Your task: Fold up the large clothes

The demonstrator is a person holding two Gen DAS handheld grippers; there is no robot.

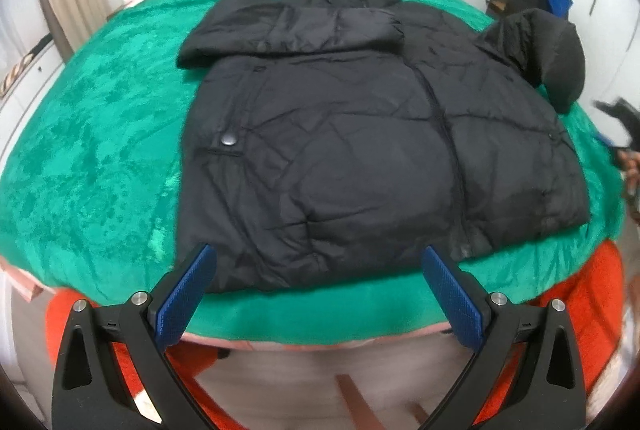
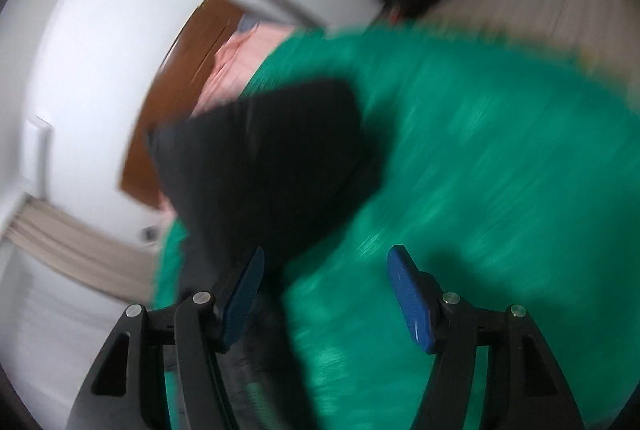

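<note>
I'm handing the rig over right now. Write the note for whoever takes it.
Left gripper: open, empty, at the near hem of the black jacket.
Right gripper: open, holding nothing; its view is blurred.
Jacket lies flat on the green blanket.
Done: left-side sleeve folded across the chest.
Left: the right-side sleeve still sticks out; fold it in, then fold the body.

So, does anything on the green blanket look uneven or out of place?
Yes. On the black padded jacket, one sleeve lies folded flat across the chest, but the other sleeve bulges up in a loose hump at the far right edge of the green plush blanket, not yet folded in.
</note>
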